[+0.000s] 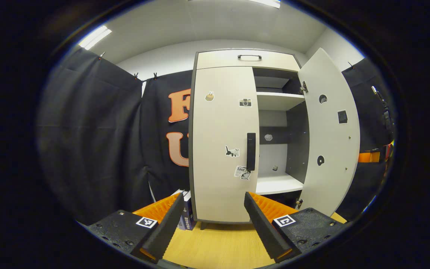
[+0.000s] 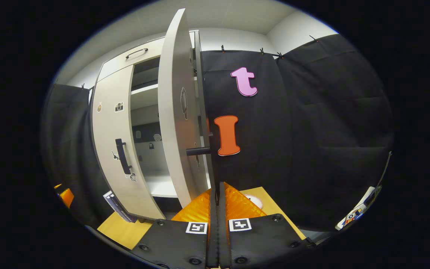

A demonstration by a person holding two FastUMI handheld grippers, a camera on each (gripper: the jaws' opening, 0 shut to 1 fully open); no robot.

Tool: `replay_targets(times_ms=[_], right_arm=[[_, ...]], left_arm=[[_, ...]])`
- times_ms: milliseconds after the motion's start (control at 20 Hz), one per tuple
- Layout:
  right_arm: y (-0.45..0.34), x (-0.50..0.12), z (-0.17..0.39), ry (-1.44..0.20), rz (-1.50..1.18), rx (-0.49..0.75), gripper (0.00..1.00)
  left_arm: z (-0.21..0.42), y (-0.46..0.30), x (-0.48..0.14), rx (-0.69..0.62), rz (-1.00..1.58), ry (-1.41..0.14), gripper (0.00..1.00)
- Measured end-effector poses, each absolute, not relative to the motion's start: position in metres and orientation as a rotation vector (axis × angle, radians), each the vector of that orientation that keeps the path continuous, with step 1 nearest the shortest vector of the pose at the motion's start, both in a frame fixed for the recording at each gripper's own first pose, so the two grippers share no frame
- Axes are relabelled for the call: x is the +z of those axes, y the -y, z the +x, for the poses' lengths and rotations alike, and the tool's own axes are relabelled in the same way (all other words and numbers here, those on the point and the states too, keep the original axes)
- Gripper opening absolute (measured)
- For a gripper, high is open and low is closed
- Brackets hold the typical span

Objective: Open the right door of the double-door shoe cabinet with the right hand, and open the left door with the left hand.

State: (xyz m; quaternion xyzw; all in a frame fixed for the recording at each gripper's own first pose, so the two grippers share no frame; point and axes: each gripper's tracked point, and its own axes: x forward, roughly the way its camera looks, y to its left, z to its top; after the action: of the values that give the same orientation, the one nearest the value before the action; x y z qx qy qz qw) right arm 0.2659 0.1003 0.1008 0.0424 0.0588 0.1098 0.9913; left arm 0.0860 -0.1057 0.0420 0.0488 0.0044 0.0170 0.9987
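One door of the shoe cabinet (image 1: 237, 59), the right door (image 1: 330, 134), stands wide open; the left door (image 1: 222, 145) is shut. If the left gripper (image 1: 211, 224), open and empty, misses the handle (image 1: 251, 151), it may slip. The right gripper (image 2: 218, 224) is closed, probably empty. Books (image 1: 187, 215) stand beside the cabinet base.

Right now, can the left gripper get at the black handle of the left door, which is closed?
Probably yes. The left gripper is open and faces the closed left door. Its black handle stands just above the fingers, with nothing between. The right door swings away to the side.
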Motion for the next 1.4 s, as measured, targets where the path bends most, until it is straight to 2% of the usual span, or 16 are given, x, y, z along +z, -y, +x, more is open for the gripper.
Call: replay_targets(times_ms=[200, 550, 650, 800, 850, 1150, 1400], right_arm=[[-0.098, 0.108, 0.261, -0.09, 0.101, 0.254, 0.08], [-0.052, 0.118, 0.243, -0.033, 0.039, 0.216, 0.1], [-0.043, 0.123, 0.237, -0.011, 0.021, 0.218, 0.6], [-0.027, 0.128, 0.23, 0.017, 0.007, 0.212, 0.82], [-0.022, 0.129, 0.227, 0.018, 0.01, 0.214, 0.98], [-0.001, 0.126, 0.218, 0.006, 0.05, 0.198, 0.98], [0.01, 0.121, 0.216, -0.003, 0.055, 0.138, 0.98]], left_arm=[[0.106, 0.129, 0.052, 0.021, 0.107, 0.005, 0.98], [0.15, 0.176, 0.063, -0.019, 0.107, 0.011, 0.98], [0.163, 0.187, 0.069, -0.029, 0.104, 0.019, 0.99], [0.184, 0.203, 0.072, -0.04, 0.102, 0.013, 0.98], [0.191, 0.207, 0.073, -0.041, 0.11, 0.01, 0.98], [0.237, 0.21, 0.075, -0.014, 0.165, 0.021, 0.98], [0.284, 0.213, 0.063, -0.033, 0.145, -0.005, 0.98]])
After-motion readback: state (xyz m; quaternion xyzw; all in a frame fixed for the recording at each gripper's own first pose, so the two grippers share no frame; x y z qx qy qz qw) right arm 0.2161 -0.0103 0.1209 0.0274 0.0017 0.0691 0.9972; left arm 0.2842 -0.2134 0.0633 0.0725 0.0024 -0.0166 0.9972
